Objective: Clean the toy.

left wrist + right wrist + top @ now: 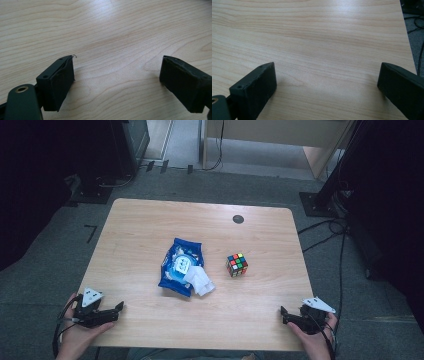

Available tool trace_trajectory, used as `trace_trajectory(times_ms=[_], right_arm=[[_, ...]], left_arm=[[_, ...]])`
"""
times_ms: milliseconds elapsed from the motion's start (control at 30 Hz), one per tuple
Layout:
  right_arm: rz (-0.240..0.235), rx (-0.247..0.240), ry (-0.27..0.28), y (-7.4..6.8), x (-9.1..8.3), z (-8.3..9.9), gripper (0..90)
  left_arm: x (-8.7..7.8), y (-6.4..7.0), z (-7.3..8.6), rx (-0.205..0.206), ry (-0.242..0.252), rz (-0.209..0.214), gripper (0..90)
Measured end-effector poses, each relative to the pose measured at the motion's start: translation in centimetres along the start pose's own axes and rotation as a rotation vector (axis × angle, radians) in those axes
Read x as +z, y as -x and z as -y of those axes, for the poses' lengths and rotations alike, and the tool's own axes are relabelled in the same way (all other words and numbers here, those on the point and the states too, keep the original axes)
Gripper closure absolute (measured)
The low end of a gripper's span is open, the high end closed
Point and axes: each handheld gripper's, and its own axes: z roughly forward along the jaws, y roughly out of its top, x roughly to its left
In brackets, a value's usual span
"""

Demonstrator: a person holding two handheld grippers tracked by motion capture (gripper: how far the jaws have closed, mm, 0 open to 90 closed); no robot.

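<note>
left gripper jaws spread, near-left table corner | right gripper jaws spread, near-right corner | wet-wipes pack mid-table, wipe sticking out | approach low, pinch wipe only

Overhead; tong cameras skim tabletop

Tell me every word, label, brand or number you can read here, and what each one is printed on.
Blue wipes pack: white printing on its front, too small and blurred to read.
Puzzle cube: coloured squares, no text.
Table: bare wood grain with a dark round cap, no writing.
Left hand-held gripper and right hand-held gripper: no lettering visible.
</note>
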Motion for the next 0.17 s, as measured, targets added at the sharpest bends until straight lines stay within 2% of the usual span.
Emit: trace_trajectory(times_ms=[167], right_arm=[[0.0, 0.0, 0.0, 0.0, 0.0, 0.0, 2.0]], left_arm=[[0.04, -0.03, -0.04, 0.003, -0.001, 0.002, 10.9]])
